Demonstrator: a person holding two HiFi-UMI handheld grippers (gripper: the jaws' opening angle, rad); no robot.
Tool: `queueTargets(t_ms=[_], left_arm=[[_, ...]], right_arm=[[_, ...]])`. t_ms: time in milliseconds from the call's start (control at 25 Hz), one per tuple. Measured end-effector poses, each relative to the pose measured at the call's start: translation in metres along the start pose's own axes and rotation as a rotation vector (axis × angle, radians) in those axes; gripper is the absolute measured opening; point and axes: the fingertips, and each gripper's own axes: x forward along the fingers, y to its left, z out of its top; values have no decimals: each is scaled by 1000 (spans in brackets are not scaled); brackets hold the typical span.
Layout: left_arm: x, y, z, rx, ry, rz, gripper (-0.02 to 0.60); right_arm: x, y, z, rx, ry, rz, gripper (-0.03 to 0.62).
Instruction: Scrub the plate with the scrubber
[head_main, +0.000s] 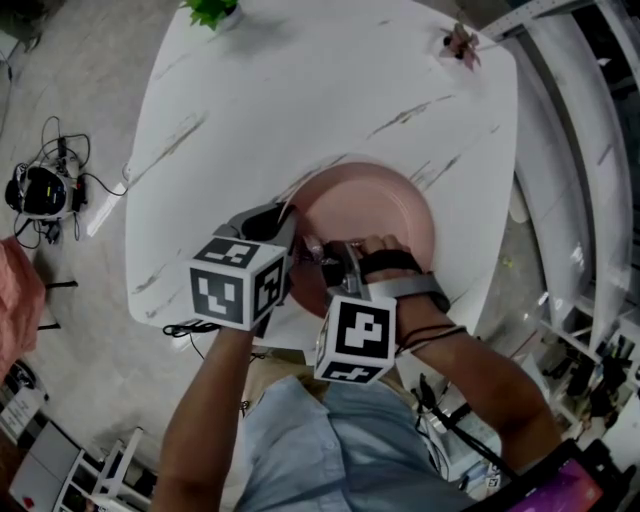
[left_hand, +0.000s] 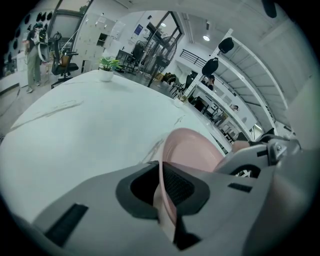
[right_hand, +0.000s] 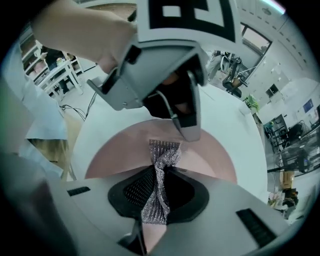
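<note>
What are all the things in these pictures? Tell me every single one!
table: one, white with grey streaks, under the plate
plate: one, pink, on the table's near edge, rim between the left jaws
scrubber: one, silvery mesh, between the right jaws, its end over the plate
plant: one, green, on the table's far edge
small pink thing: one, on the table's far right corner, too small to name
black gadget with cables: one, on the floor left of the table
left gripper: one, grey, shut on the plate
right gripper: one, grey, shut on the scrubber
</note>
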Motion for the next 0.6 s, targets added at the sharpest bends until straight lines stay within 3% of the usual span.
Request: queueTargets(t_ms=[360, 600], left_arm=[[-1, 1, 0, 1, -4, 4, 21], [-1, -1, 0, 12, 0, 5, 21]], right_arm=[[-8, 35, -19, 13, 6, 52, 75], [-14, 34, -43, 111, 19, 84, 75]])
